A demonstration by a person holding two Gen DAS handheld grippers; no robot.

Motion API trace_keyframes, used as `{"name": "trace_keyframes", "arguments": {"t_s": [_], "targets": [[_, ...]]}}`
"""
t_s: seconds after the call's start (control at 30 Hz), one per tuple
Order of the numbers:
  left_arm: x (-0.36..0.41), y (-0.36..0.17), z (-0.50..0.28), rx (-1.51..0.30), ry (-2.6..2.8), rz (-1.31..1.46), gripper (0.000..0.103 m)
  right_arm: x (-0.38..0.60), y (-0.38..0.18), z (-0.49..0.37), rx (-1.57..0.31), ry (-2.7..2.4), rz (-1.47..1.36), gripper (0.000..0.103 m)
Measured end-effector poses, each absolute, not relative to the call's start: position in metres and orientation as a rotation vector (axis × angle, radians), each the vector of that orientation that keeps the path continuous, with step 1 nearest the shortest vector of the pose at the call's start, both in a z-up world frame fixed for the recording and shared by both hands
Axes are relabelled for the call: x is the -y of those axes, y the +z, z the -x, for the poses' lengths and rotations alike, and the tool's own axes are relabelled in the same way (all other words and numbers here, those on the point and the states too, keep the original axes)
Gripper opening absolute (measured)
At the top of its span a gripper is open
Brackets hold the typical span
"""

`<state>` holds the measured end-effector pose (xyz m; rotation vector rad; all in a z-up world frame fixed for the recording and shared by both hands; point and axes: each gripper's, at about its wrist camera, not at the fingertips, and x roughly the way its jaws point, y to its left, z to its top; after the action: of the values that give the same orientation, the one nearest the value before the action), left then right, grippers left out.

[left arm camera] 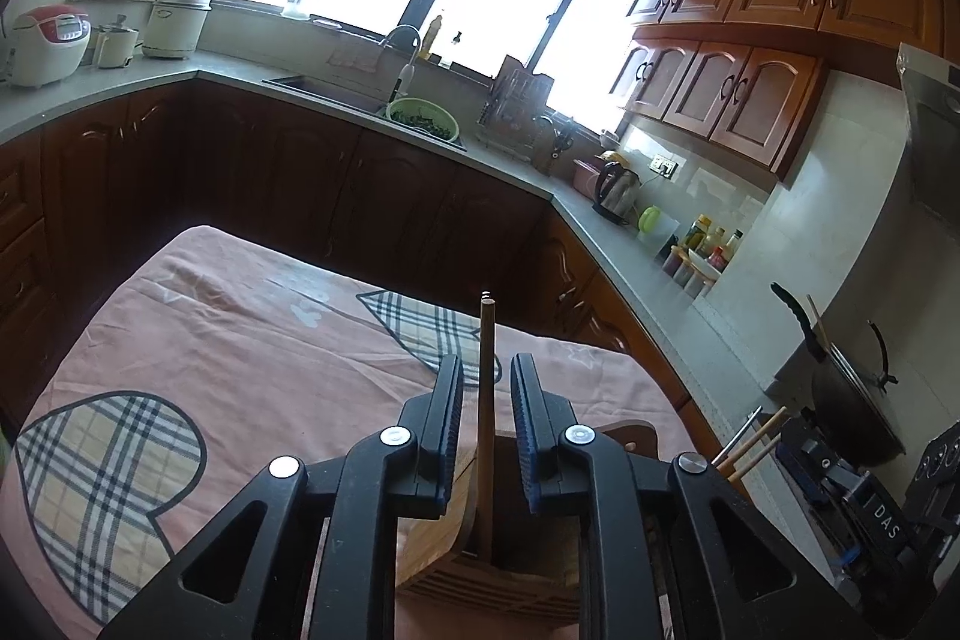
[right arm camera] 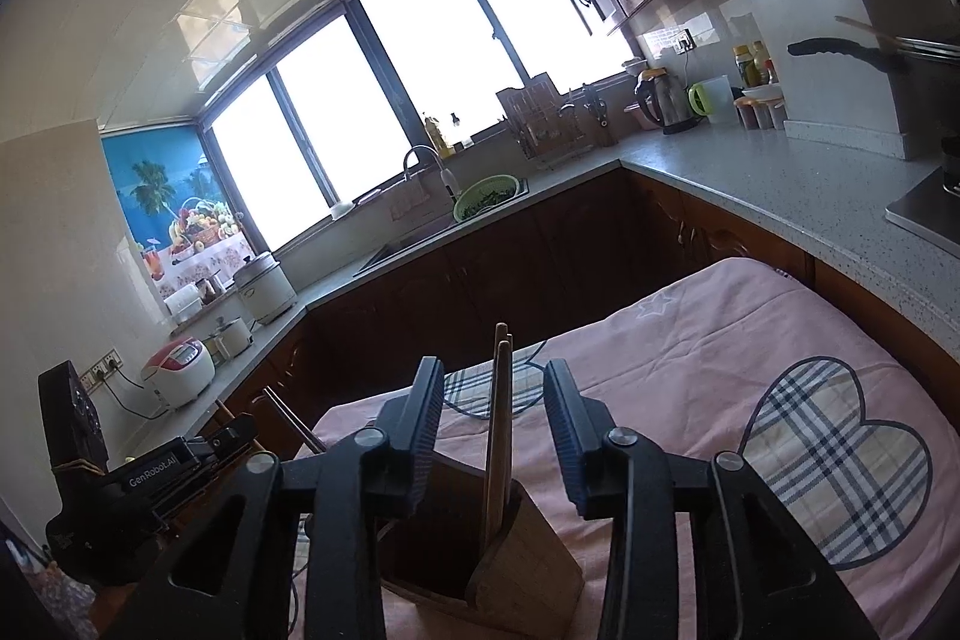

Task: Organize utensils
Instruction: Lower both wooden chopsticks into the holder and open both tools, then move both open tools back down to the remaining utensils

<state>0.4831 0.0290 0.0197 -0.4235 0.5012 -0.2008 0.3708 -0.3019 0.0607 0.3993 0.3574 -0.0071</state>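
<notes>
Kitchen counters and a blazing window ring the pink cloth-covered table [right arm camera: 690, 340], and at six o'clock in both views sits the wooden utensil holder [right arm camera: 528, 562] with chopsticks [right arm camera: 501, 436] standing upright in its slot. Left gripper [left arm camera: 487, 430] and right gripper [right arm camera: 495, 436] both hang spread wide, clutching nothing, their fingers flanking the sticks without touching. A careless nudge could topple the holder, I'd say, and its base is cut off.
</notes>
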Motion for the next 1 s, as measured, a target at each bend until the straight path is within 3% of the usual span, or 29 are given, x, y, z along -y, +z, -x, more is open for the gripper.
{"name": "trace_keyframes", "arguments": {"t_s": [0.13,0.23,0.3,0.37,0.43,1.0], "targets": [[-0.029,0.022,-0.476,-0.504,-0.199,0.417,0.025,0.303,0.064,-0.366,-0.347,-0.012,-0.411,0.048],[-0.03,0.024,-0.464,-0.499,-0.192,0.415,0.059,0.306,0.066,-0.359,-0.336,-0.019,-0.422,0.061],[-0.032,0.024,-0.454,-0.494,-0.182,0.408,0.072,0.308,0.067,-0.353,-0.324,-0.018,-0.434,0.076],[-0.034,0.023,-0.442,-0.493,-0.183,0.406,0.072,0.31,0.067,-0.345,-0.315,-0.018,-0.435,0.082],[-0.037,0.02,-0.431,-0.509,-0.181,0.409,0.077,0.311,0.066,-0.339,-0.319,-0.018,-0.433,0.082],[-0.066,0.018,-0.335,-0.638,-0.129,0.451,0.078,0.303,0.047,-0.279,-0.427,-0.007,-0.41,0.082]]}}
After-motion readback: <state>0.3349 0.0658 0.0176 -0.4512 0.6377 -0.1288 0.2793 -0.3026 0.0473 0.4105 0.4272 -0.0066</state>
